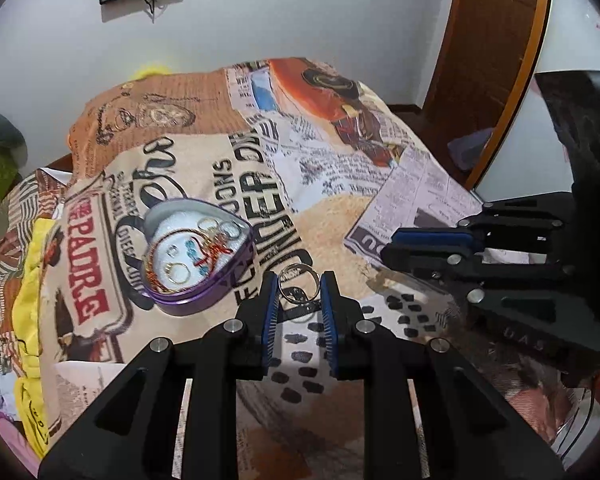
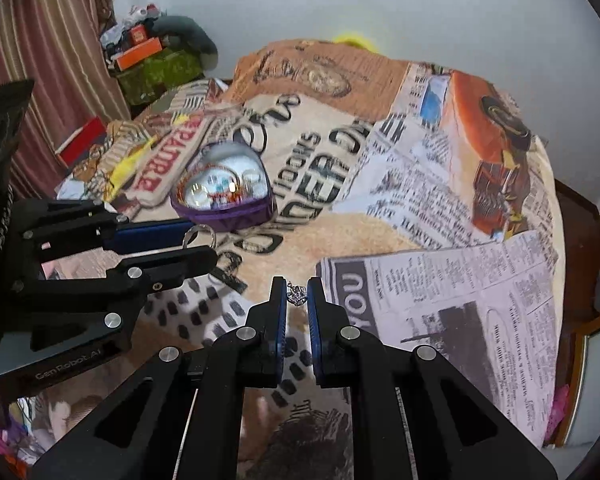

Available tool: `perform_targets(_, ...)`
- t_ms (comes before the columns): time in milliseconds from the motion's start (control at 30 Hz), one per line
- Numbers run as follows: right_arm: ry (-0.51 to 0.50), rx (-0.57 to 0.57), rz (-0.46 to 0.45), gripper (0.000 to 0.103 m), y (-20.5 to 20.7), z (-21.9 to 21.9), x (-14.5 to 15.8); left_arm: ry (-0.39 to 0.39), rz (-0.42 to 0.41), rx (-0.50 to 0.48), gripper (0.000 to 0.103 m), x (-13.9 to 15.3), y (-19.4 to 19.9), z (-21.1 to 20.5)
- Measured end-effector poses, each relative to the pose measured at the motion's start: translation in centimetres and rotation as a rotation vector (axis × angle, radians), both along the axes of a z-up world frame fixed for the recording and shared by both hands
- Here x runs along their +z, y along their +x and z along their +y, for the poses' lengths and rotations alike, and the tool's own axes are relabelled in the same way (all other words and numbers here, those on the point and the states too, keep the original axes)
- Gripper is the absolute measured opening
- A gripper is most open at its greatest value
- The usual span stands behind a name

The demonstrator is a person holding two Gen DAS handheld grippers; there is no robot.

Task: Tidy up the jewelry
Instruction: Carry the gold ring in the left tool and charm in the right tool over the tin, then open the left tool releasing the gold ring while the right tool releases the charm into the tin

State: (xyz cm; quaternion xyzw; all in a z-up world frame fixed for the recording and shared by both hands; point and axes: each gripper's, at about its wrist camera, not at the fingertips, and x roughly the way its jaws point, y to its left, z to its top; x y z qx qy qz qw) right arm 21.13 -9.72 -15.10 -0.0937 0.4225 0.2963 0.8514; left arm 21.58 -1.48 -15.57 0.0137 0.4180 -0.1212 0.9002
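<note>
A purple heart-shaped tin [image 1: 198, 254] lies open on the printed bedspread and holds several rings, a red-gold chain and blue beads. My left gripper [image 1: 299, 286] is shut on a silver ring [image 1: 298, 280], held just right of the tin. In the right wrist view the tin [image 2: 224, 196] lies ahead to the left, and the left gripper [image 2: 198, 242] with its ring [image 2: 199, 235] shows near it. My right gripper [image 2: 297, 294] is shut on a small silver crown-shaped ring [image 2: 297, 295] above the bedspread. The right gripper also shows in the left wrist view [image 1: 392, 246].
The bedspread [image 1: 340, 184] covers a mounded bed. A wooden door [image 1: 488, 60] stands at the right. A striped curtain [image 2: 40, 60] and a cluttered pile of boxes [image 2: 148, 56] are at the far left. A white wall is behind the bed.
</note>
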Motion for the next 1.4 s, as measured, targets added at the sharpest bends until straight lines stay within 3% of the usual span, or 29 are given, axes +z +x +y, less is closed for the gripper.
perform_targets(333, 0.049, -0.004, -0.117, 0.009, -1.4, 0.6, 4.4, -0.009, -0.083, 0.046, 0.02, 3.3, -1.6, 1.6)
perform_targets(567, 0.074, 0.016, -0.156, 0.009, -2.1, 1.8, 5.8, 0.001, -0.124, 0.076, 0.02, 4.2, -3.0, 2.8)
perform_targets(1000, 0.106, 0.058, -0.159, 0.009, -1.5, 5.1, 6.3, -0.025, -0.109, 0.152, 0.02, 2.7, -2.4, 6.4)
perform_targets(1400, 0.106, 0.069, -0.102, 0.009, 1.0, 7.3, 4.4, -0.04, -0.06, 0.178, 0.02, 0.0, 0.2, 8.8)
